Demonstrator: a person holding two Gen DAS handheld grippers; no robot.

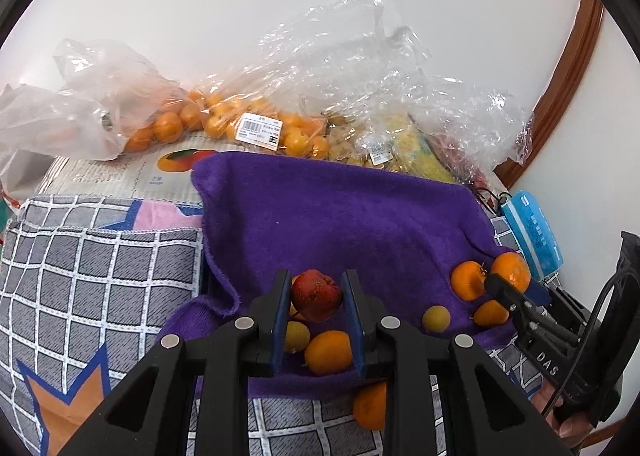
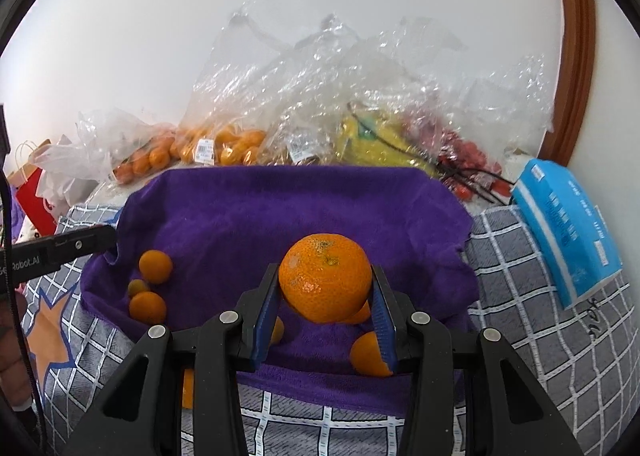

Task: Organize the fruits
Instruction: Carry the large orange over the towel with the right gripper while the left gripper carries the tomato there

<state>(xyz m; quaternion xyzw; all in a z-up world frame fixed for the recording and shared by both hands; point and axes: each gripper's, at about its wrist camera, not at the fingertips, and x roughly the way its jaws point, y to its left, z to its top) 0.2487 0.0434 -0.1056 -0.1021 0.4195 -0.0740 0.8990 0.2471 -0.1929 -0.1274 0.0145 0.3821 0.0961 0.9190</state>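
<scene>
My left gripper point(image 1: 316, 298) pinched a dark red fruit point(image 1: 316, 294) between its blue pads, and my right gripper point(image 2: 325, 288) clamped a large orange point(image 2: 325, 276) the same way — neither pair of fingers was spread, each was closed on its own load. Both fruits hung above the near part of the purple towel point(image 1: 340, 216), so the relation that counted was straight down: each fruit had cloth below it, not ahead of it.

Under the red fruit lay a yellowish fruit point(image 1: 297, 336) and a small orange point(image 1: 328, 352), close enough that a plain drop would, I judged, land on them. Under the large orange sat more small oranges, one point(image 2: 370, 354) partly hidden by my right finger. A round fruit has no long axis to line up, so only the landing spot needed choosing.

Further out the towel lay bare through its middle. Each hand was nearest its own cluster, the left by the left group point(image 2: 149, 284), the right by the right-hand group point(image 1: 486, 282).

Beyond the towel's far edge stood clear bags of fruit point(image 1: 248, 124) against the wall, and a blue tissue pack point(image 2: 568, 232) to the right.
</scene>
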